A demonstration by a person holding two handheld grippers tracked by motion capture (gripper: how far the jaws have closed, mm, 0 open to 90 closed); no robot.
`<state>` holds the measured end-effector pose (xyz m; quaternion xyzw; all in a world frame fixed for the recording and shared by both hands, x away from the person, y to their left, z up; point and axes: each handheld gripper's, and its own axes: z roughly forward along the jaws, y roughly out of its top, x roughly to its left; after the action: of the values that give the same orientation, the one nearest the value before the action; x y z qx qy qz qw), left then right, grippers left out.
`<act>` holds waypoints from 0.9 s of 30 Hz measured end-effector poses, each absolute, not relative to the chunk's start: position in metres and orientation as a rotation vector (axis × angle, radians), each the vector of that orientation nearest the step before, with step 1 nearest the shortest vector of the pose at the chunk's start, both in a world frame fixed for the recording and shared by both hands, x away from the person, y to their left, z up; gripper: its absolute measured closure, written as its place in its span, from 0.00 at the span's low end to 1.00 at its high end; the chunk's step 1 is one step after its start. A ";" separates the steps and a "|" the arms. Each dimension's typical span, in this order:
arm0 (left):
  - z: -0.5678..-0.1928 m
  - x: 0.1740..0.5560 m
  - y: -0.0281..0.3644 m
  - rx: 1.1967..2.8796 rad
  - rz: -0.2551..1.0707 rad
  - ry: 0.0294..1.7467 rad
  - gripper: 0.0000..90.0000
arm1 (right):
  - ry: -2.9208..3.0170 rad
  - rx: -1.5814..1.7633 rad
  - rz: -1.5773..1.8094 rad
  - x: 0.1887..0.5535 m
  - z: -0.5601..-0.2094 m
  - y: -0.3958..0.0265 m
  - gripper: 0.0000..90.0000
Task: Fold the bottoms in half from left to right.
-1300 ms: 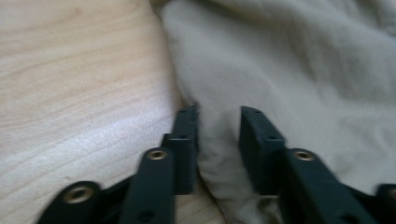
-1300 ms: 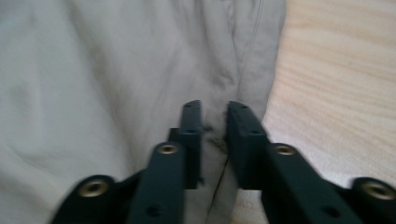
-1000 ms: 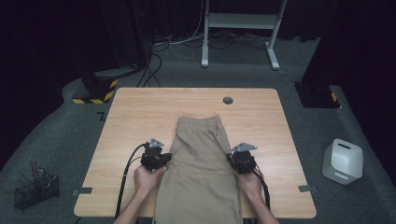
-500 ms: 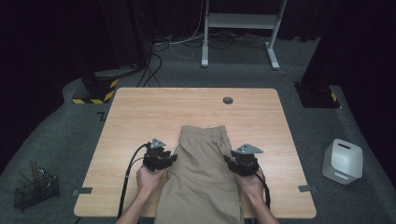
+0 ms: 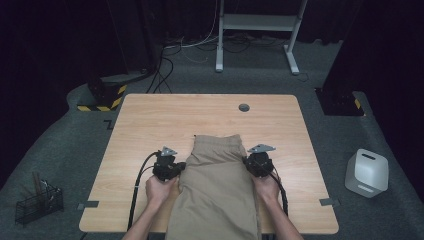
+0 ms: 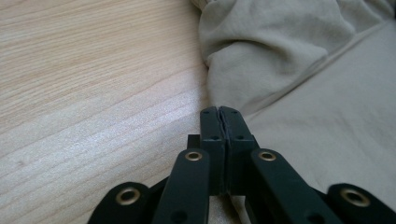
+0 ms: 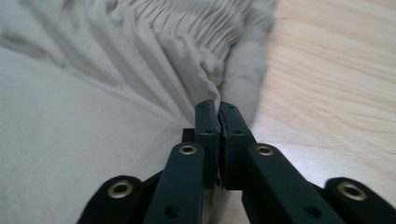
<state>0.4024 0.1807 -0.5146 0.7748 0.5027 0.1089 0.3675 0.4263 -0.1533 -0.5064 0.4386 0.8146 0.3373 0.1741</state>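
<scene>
— Both grippers sit low on the table (image 5: pixel 150 120), one at each side of the shorts (image 5: pixel 217 185). Left gripper (image 5: pixel 176 169) is at the cloth's left edge, right gripper (image 5: pixel 249 162) at its right edge.

— Are they holding the cloth?

— Right one, yes. In the right gripper view the jaws have just been closing and now stand pressed together, with a pinched ridge of fabric (image 7: pixel 208 91) rising from between the tips, just below the gathered waistband (image 7: pixel 196 23).

— And the left?

— Its jaws have just been closing too and are squeezed tight. In the left gripper view the tips (image 6: pixel 219 114) meet right at the hem of a bunched fold (image 6: pixel 261 51). Probably a thin bit of cloth is nipped there, but the angle is too flat for me to be sure.

— Where does the garment lie?

— Flat on the near half of the table, waistband away from the person, the lower end hanging over the near edge between the forearms. A hand wraps each gripper: left hand (image 5: pixel 161 189), right hand (image 5: pixel 266 186).

— Anything else around?

— A dark round grommet (image 5: pixel 244 107) on the far part of the tabletop, well apart from the cloth. On the floor, a white box (image 5: pixel 367 172) to the right and a wire basket (image 5: pixel 37 202) to the left.
</scene>
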 end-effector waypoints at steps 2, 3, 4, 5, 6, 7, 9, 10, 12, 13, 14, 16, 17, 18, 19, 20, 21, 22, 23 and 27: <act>-0.516 0.406 0.182 1.949 0.266 1.306 0.75 | 2.319 1.242 0.982 0.425 -0.507 -0.153 0.80; -0.516 0.408 0.183 1.922 0.273 1.304 0.68 | 2.312 1.247 0.999 0.425 -0.507 -0.153 0.74; -0.516 0.409 0.184 1.907 0.278 1.303 0.62 | 2.292 1.253 1.016 0.426 -0.506 -0.153 0.70; -0.515 0.412 0.183 1.896 0.262 1.309 0.61 | 2.281 1.257 1.030 0.427 -0.505 -0.154 0.68; -0.514 0.416 0.181 1.903 0.266 1.303 0.61 | 2.265 1.267 1.044 0.428 -0.504 -0.154 0.66; -0.513 0.419 0.178 1.898 0.266 1.302 0.61 | 2.251 1.269 1.059 0.430 -0.503 -0.154 0.66; -0.511 0.427 0.173 1.904 0.261 1.295 0.63 | 2.230 1.287 1.083 0.434 -0.500 -0.152 0.66; -0.511 0.429 0.169 1.910 0.264 1.288 0.65 | 2.226 1.288 1.090 0.436 -0.499 -0.150 0.66; -0.510 0.434 0.162 1.950 0.261 1.279 0.73 | 2.224 1.284 1.100 0.438 -0.498 -0.144 0.72; -0.510 0.435 0.159 1.972 0.272 1.272 0.79 | 2.240 1.266 1.091 0.441 -0.499 -0.141 0.81; -0.510 0.435 0.157 1.993 0.275 1.266 0.84 | 2.251 1.263 1.076 0.442 -0.499 -0.139 0.89; -0.510 0.434 0.156 2.019 0.291 1.260 0.95 | 2.274 1.228 1.031 0.444 -0.501 -0.136 0.99; -0.508 0.433 0.157 2.029 0.311 1.263 0.97 | 2.260 1.218 1.012 0.444 -0.500 -0.136 1.00; -0.507 0.432 0.160 2.035 0.335 1.255 0.98 | 2.222 1.212 1.006 0.443 -0.496 -0.139 1.00; -0.505 0.431 0.162 2.021 0.332 1.249 0.98 | 2.199 1.217 1.024 0.442 -0.493 -0.143 1.00; -0.503 0.432 0.164 1.994 0.323 1.253 0.98 | 2.197 1.221 1.036 0.443 -0.492 -0.145 1.00; -0.502 0.433 0.164 1.990 0.320 1.258 0.98 | 2.204 1.217 1.018 0.445 -0.492 -0.145 1.00; -0.503 0.435 0.164 1.996 0.330 1.263 0.98 | 2.206 1.212 1.002 0.446 -0.493 -0.143 1.00; -0.505 0.435 0.163 2.013 0.343 1.279 0.96 | 2.215 1.215 0.985 0.448 -0.497 -0.142 0.99; -0.506 0.426 0.167 2.031 0.396 1.285 0.66 | 2.230 1.312 0.969 0.448 -0.504 -0.146 0.75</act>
<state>0.4263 0.1672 -0.5061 0.7825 0.4950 0.1526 0.3456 0.4482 -0.1464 -0.5038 0.4663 0.7928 0.3445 0.1882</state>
